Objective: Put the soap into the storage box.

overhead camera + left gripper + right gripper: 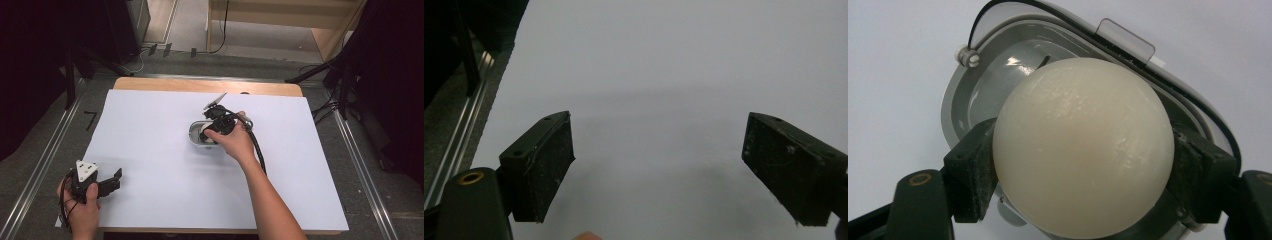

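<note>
- A cream ball [1083, 150] is clamped between the 2 black jaws of the right gripper [1083, 165]; the pads [975, 170] are pressed against its left and right sides.
- The ball is held just over a grey box [955, 107] with rounded corners, whose shiny inner floor is seen behind the ball in the right gripper view. Whether the ball touches the box cannot be told.
- A clear lid [1125, 37] with a small tab is seen at the far rim of the box, and a white nub at the rim's upper left.
- In the high view the right gripper [212, 129] is pointed down into the box [196, 134], near the middle of the white sheet [150, 130]; the ball is hidden there by the gripper and the right hand [232, 142].
- The left gripper [112, 181] is held by the left hand [80, 207] at the near left corner of the sheet, well apart from the box.
- Its jaws are spread wide in the left gripper view, with nothing between them but the bare sheet [664, 75]; the pads [551, 165] are touched by nothing.
- A wooden table edge [200, 85] is seen beyond the sheet's far side.
</note>
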